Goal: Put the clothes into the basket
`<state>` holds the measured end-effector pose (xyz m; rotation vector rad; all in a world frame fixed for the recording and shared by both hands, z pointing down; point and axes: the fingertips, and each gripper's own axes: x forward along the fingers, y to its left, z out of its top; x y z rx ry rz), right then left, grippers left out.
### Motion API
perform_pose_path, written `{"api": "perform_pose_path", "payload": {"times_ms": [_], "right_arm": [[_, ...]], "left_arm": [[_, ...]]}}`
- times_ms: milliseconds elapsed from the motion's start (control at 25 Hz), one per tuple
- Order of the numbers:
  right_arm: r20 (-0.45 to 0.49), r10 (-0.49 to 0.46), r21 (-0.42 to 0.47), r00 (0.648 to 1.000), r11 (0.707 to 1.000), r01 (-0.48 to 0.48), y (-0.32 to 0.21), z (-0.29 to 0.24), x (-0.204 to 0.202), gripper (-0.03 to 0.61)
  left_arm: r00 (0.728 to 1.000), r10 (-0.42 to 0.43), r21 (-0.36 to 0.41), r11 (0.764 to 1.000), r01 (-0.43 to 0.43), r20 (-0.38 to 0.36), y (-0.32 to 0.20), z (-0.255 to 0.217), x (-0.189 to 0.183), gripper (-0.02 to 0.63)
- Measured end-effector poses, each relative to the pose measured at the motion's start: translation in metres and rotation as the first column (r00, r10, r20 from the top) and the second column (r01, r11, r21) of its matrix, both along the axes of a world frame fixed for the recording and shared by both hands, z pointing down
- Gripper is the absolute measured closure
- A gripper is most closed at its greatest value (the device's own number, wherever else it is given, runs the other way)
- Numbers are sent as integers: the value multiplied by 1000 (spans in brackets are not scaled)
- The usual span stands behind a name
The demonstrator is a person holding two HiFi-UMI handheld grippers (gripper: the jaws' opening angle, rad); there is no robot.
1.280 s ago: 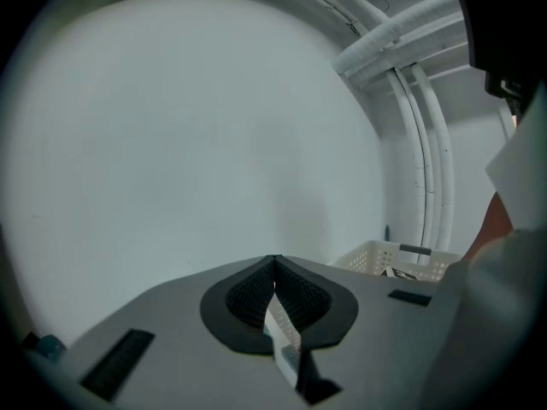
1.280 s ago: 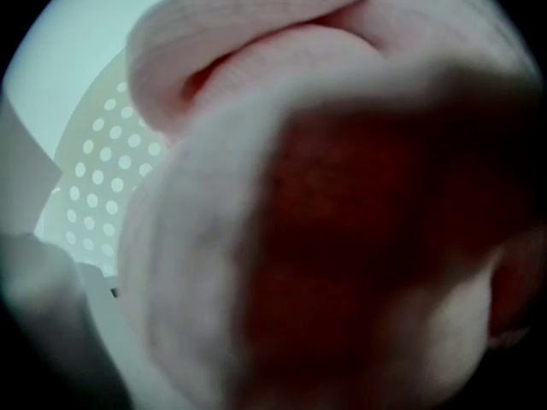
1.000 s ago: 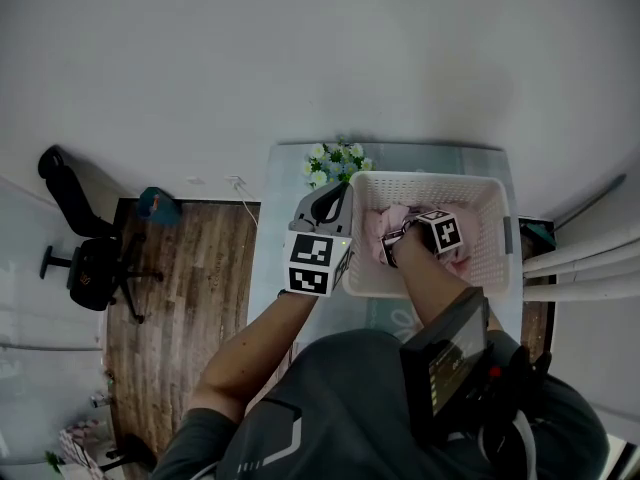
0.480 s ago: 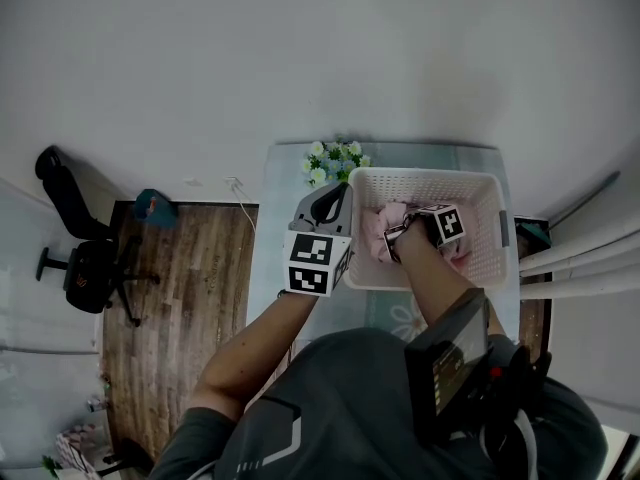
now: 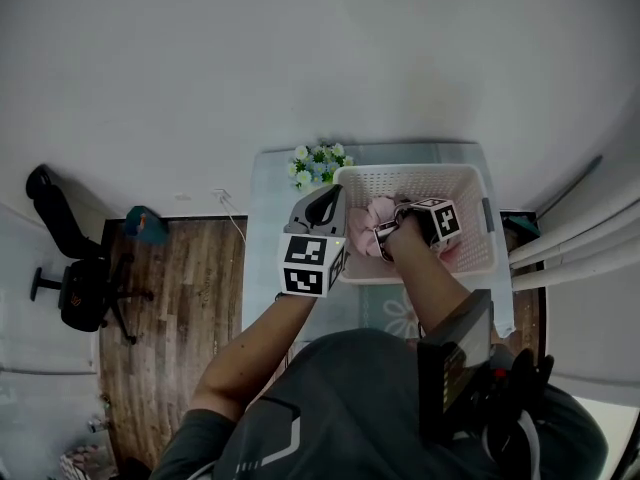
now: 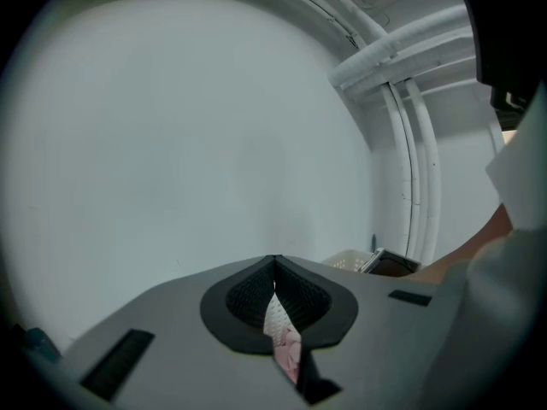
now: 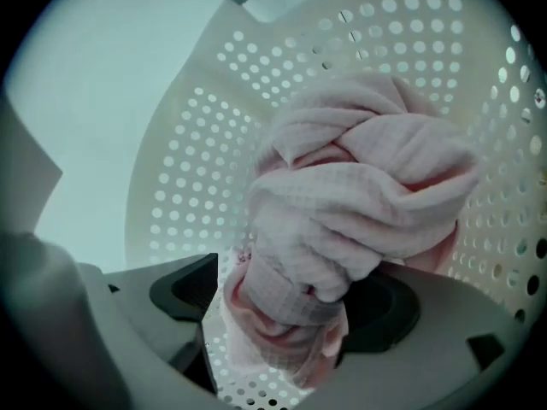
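The white perforated basket (image 5: 400,171) stands on a pale blue table (image 5: 262,230). Pink clothes (image 5: 376,211) lie bunched inside it. My right gripper (image 5: 384,236) reaches into the basket, and its jaws are opening. In the right gripper view the twisted pink cloth (image 7: 359,195) lies between the spread jaws (image 7: 295,306) against the basket wall (image 7: 188,169); the left pad stands apart from it. My left gripper (image 5: 325,203) hovers at the basket's left rim. In its own view the left gripper (image 6: 274,267) is shut, with only a sliver of white and pink showing behind the tips.
A bunch of white and green flowers (image 5: 318,160) sits at the table's far left corner. A black office chair (image 5: 75,288) and a teal object (image 5: 143,225) stand on the wood floor (image 5: 170,318). White pipes (image 6: 419,143) run up the wall.
The head view has swung, so basket and table sit higher and further left. Both grippers stay at the basket; the right one has edged left over the pink clothes.
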<state>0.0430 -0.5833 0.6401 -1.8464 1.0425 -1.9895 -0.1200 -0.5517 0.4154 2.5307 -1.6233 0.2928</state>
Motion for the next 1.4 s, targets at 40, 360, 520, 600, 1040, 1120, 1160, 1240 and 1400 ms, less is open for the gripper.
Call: {"api": "perform_pose_path", "payload": {"times_ms": [40,360,520,600,1040,1120,1160,1240,1400], "right_arm": [[8,2,12,1000,1000,-2,1,-6,0,153],[110,-11,136,994,991,-4,11,-65,-9,152],[146,-47,250,988,968,9,8,-111,-15,152],[139,-65,309,988,951,19,8,-135,-13,152],[-216,-248,515,944,793,326,14,-235,3,153],[-299,-265,539,917,746,391,14,-249,4,153],[-346,-270,548,898,719,427,15,-256,3,153],[-441,-280,554,853,662,504,18,-269,0,153],[-624,-268,541,735,531,653,24,-294,-7,155]], "left_arm": [[1000,2,2,1000,-2,-6,1,-1,2,603],[999,40,21,999,-39,-16,10,-12,20,604],[997,70,34,997,-69,-22,15,-18,31,603],[996,82,44,996,-80,-36,17,-24,34,603],[997,69,120,991,-65,-31,10,-63,30,603],[997,65,130,990,-58,-46,9,-72,27,603],[996,66,136,989,-58,-52,9,-76,27,604],[996,70,146,987,-61,-59,12,-82,26,603],[995,72,169,984,-60,-62,15,-90,24,603]]}}
